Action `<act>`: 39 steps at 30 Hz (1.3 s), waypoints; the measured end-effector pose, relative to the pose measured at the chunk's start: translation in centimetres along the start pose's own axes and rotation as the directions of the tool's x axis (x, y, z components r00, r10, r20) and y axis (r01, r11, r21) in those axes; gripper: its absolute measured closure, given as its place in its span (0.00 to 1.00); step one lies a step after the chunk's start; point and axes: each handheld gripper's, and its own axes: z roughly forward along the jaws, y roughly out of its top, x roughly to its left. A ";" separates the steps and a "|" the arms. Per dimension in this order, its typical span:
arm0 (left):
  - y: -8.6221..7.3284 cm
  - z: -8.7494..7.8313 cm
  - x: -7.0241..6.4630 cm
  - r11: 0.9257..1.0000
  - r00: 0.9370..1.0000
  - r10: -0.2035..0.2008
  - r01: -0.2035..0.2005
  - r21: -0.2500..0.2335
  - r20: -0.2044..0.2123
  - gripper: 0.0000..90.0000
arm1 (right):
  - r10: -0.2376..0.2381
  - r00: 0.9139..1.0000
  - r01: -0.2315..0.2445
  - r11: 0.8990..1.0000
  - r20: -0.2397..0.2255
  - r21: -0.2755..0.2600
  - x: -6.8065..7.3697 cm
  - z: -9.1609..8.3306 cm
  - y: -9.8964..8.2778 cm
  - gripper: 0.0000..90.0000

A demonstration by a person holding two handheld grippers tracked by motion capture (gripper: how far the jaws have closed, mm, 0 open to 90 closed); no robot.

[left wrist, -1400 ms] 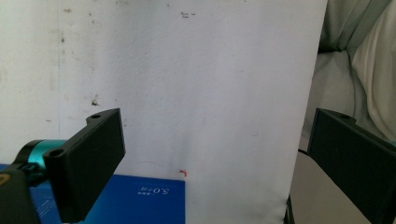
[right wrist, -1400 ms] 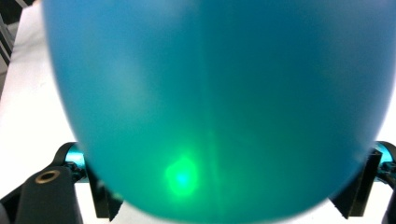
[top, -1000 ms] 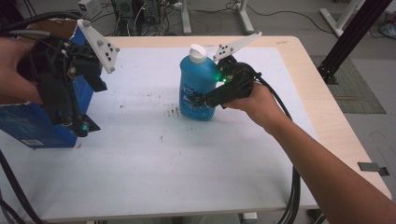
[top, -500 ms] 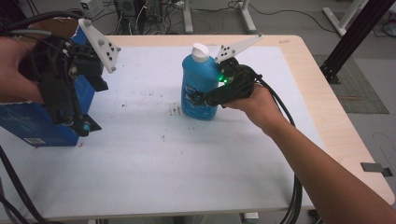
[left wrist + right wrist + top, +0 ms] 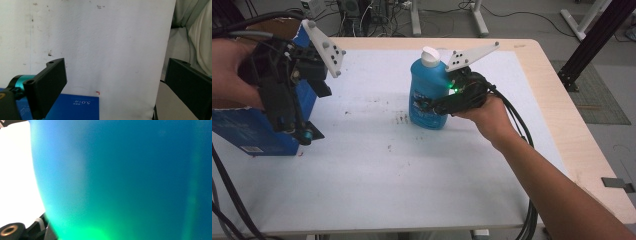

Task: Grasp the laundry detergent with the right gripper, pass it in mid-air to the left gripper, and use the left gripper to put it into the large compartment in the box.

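You are gripping the blue bottle (image 5: 428, 90) with your right tool (image 5: 432, 106), whose jaws have just been closing on the bottle's lower body and are now pressing against it. The bottle is standing upright on the white surface (image 5: 412, 170), a little past the middle toward 12 o'clock, with its white cap (image 5: 430, 54) pointing up. Your right hand (image 5: 484, 112) is coming at it from the 3 o'clock side, and a green light is glowing on the tool body just beside the bottle. In the right gripper view the bottle (image 5: 125, 175) is sitting right up against the camera, a blur of blue and green.

Your left tool (image 5: 302, 134) is hanging released at the 9 o'clock edge of the surface, pointing downward over a blue box (image 5: 257, 135) that is lying there. Its jaws are standing wide apart with nothing between them: in the left gripper view they are framing bare white surface (image 5: 112, 50), and a corner of the blue box (image 5: 75, 107) is showing at 6 o'clock. The two tools are well apart, with a few dark smudges (image 5: 402, 118) on the surface between them, just at 9 o'clock of the bottle's base.
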 end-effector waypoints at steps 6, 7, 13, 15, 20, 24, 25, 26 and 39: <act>-0.2 -0.2 0.1 1.000 1.000 -0.010 0.009 -0.015 -0.007 0.05 | -0.026 1.000 0.026 1.000 -0.008 0.009 0.7 0.0 0.5 0.51; -0.2 -0.3 0.1 1.000 1.000 -0.009 0.009 -0.018 -0.007 0.05 | -0.027 1.000 0.027 1.000 -0.009 0.007 0.8 -0.1 0.7 0.51; -0.1 -0.9 -0.1 0.999 1.000 -0.008 0.007 -0.042 -0.016 0.05 | -0.041 0.998 0.041 0.999 -0.047 0.008 1.7 -1.1 1.6 0.51; 0.0 -1.2 -0.2 0.998 1.000 -0.013 0.011 -0.060 -0.019 0.05 | -0.048 0.997 0.049 0.999 -0.065 0.006 1.9 -1.5 1.8 0.50; 0.5 -1.7 -0.3 0.997 1.000 -0.004 0.003 -0.075 -0.016 0.05 | -0.078 0.990 0.080 0.997 -0.115 0.007 2.8 -3.0 2.5 0.50; 1.3 -2.1 -0.6 0.997 1.000 0.011 -0.012 -0.074 -0.016 0.05 | -0.106 0.984 0.109 0.994 -0.144 0.015 3.5 -3.9 2.9 0.50; 1.3 -2.1 -0.6 0.997 1.000 0.011 -0.012 -0.074 -0.016 0.05 | -0.109 0.982 0.113 0.993 -0.151 0.018 3.7 -4.0 3.0 0.50; 1.5 -2.2 -0.7 0.997 1.000 0.013 -0.015 -0.077 -0.016 0.05 | -0.109 0.982 0.113 0.993 -0.151 0.018 3.7 -4.0 3.0 0.50; 4.7 -3.5 -1.8 0.995 0.998 0.067 -0.068 -0.071 -0.017 0.05 | -0.161 0.959 0.170 0.985 -0.234 0.021 6.0 -3.6 4.2 0.50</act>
